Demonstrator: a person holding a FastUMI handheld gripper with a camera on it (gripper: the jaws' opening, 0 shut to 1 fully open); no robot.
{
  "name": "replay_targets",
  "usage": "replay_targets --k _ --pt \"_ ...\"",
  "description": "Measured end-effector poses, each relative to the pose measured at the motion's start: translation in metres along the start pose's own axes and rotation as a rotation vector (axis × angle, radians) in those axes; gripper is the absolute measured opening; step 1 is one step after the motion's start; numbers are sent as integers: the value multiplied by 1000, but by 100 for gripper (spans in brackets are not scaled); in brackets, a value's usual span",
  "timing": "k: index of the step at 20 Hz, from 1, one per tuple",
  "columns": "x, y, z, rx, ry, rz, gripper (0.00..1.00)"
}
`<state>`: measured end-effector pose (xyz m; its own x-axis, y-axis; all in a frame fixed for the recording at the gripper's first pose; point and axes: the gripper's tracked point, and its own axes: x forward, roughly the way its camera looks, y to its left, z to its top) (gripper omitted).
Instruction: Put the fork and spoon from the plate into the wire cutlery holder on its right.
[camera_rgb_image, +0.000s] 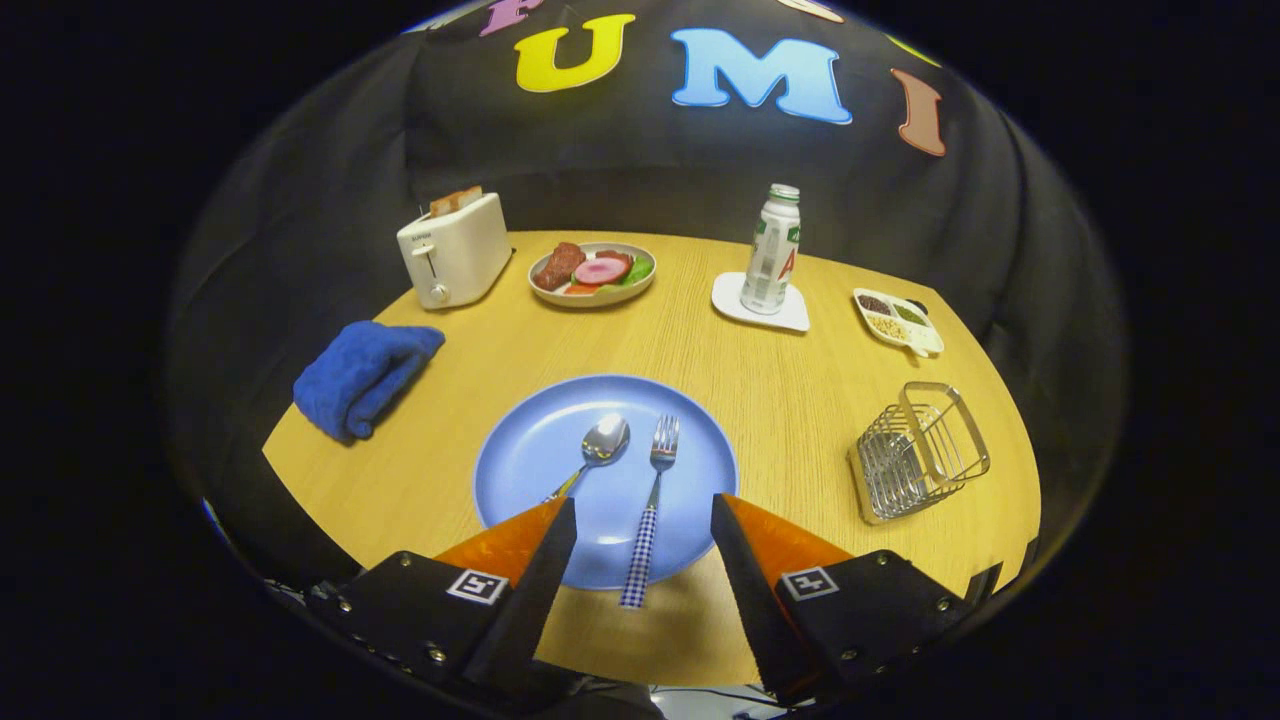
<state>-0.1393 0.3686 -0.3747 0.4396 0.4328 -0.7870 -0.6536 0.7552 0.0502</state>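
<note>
- Fingers (545, 535) of the gripper (643, 520) stand spread apart with nothing between their pads; they hang above the near rim of the plate (530, 450), a stance that suits a first reach for cutlery rather than a carry.
- Fork (651, 510) lies just ahead, in the gap between the two fingers; its checked handle runs off the plate's near edge onto the table (780, 400), so the handle end is the easy part to pinch; the tines point away.
- Spoon (597, 450) lies beside the fork, bowl up and farther out; its handle slants toward the left finger and passes under that finger's tip; the two pieces sit close but apart, so one can be taken alone.
- Wire cutlery holder (920, 450) waits off to the right of the plate, well apart from it; it looks tipped or leaning, its opening seeming to face up and away, and nothing is seen in it; both pieces are judged yet to be moved.
- Blue cloth (365, 375) is folded to the plate's left.
- Farther back stand a toaster (455, 250), a dish of food (592, 272), a bottle (772, 250) on a white coaster (790, 315) and a small divided tray (900, 322); all lie outside the likely path to the holder.
</note>
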Motion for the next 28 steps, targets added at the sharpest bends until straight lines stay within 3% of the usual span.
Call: replay_targets --k 5,7,11,12,17,18,22,28 --pt "15 3 -13 -11 92 6 80" --pt "19 5 -20 -1 145 10 62" --pt "33 1 -40 12 262 -11 61" --pt "42 -2 -40 21 290 1 17" --pt "40 -2 -34 12 361 13 18" --pt "42 -3 -41 17 384 33 5" --pt "28 -8 -37 48 413 86 5" --pt "-15 -48 -24 -20 411 64 5"
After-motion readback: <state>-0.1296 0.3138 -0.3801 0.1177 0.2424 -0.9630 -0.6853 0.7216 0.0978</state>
